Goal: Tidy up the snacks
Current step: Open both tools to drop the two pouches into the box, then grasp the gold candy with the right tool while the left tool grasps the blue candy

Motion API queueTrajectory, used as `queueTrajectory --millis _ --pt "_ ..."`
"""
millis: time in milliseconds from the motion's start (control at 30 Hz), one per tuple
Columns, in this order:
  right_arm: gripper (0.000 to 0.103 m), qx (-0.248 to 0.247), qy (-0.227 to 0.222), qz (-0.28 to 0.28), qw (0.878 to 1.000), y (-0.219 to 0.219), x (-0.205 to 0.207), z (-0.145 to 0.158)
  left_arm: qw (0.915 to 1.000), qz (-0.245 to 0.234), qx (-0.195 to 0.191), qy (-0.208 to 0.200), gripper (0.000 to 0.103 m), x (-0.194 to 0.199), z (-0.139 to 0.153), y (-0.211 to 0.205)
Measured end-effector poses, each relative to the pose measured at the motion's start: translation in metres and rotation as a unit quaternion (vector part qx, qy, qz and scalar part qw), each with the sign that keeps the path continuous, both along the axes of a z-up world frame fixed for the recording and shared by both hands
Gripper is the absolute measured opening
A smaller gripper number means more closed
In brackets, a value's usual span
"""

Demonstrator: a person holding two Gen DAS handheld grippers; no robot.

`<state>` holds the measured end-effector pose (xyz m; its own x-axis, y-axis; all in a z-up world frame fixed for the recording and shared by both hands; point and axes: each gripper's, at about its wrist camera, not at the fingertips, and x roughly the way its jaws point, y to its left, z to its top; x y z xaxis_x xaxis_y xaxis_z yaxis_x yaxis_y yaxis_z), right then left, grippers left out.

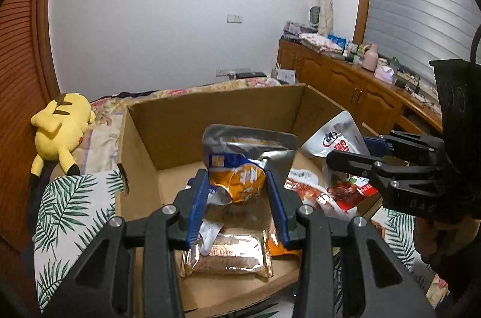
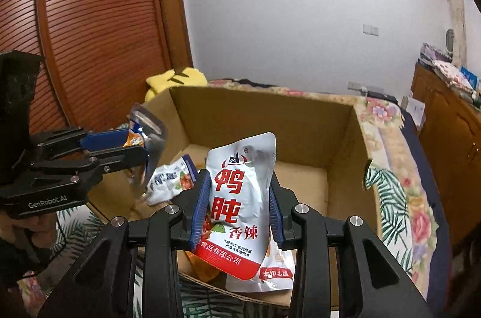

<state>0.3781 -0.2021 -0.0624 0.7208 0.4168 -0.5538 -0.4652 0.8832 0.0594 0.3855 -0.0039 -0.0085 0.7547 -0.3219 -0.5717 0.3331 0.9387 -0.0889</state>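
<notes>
Corrugated cardboard box (image 1: 168,134); crinkled foil pouches pinched in both tongs.

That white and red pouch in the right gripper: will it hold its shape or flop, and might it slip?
The white and red pouch is probably floppy: it leans and creases between the right gripper fingers. Its glossy film looks slippery, so it may slide. It seems light, held by its sides over the cardboard box.
</notes>
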Motion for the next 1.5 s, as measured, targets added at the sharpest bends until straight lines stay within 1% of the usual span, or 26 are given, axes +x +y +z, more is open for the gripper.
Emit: queueTrajectory --millis 333,367,433,500,533,600,733,867,967,1033,1100,1200,1300,1500 --pt "0.037 -0.011 0.013 -0.006 1.0 0.005 0.003 -0.01 1.0 0.004 0.004 0.006 0.038 -0.003 -0.001 -0.002" --pt "0.037 -0.01 0.015 -0.007 1.0 0.005 0.002 -0.01 1.0 0.003 0.003 0.006 0.04 -0.004 -0.002 -0.003" --pt "0.044 -0.008 0.019 -0.007 1.0 0.004 0.003 -0.011 1.0 0.002 0.002 0.006 0.042 -0.006 -0.002 -0.002" --pt "0.044 -0.006 0.019 -0.009 1.0 0.002 0.003 -0.011 1.0 0.001 -0.001 0.005 0.047 -0.009 -0.001 -0.002" --pt "0.044 -0.003 0.017 -0.009 1.0 0.001 0.001 -0.01 1.0 0.001 -0.004 0.004 0.048 -0.012 0.0 -0.002" --pt "0.044 0.01 0.01 -0.008 1.0 -0.004 -0.004 -0.006 1.0 0.0 -0.004 0.002 0.05 -0.016 0.003 -0.001" --pt "0.044 0.026 -0.001 -0.012 1.0 -0.014 -0.018 0.006 0.9999 0.002 0.009 -0.01 0.056 -0.028 0.012 -0.004" --pt "0.044 0.025 -0.018 -0.017 0.999 -0.029 -0.043 0.016 0.9998 0.001 0.011 -0.018 0.058 -0.044 0.017 -0.006" --pt "0.044 0.025 -0.021 -0.024 0.999 -0.045 -0.064 0.016 0.9996 -0.003 0.012 -0.024 0.061 -0.057 0.018 -0.008" --pt "0.044 0.023 -0.021 -0.034 0.999 -0.056 -0.075 0.012 0.9994 -0.007 0.014 -0.031 0.064 -0.068 0.018 -0.01" --pt "0.044 0.019 -0.016 -0.042 0.999 -0.065 -0.083 0.005 0.9991 -0.011 0.016 -0.036 0.07 -0.076 0.018 -0.011" --pt "0.045 0.004 -0.005 -0.058 0.998 -0.075 -0.092 -0.009 0.9988 -0.015 0.013 -0.044 0.071 -0.089 0.017 -0.014" --pt "0.045 -0.014 0.016 -0.065 0.998 -0.081 -0.091 -0.028 0.9992 -0.02 0.006 -0.035 0.071 -0.101 0.012 -0.016" --pt "0.045 -0.04 0.054 -0.062 0.996 -0.082 -0.083 -0.06 0.9994 -0.023 0.009 -0.022 0.071 -0.115 -0.001 -0.016"
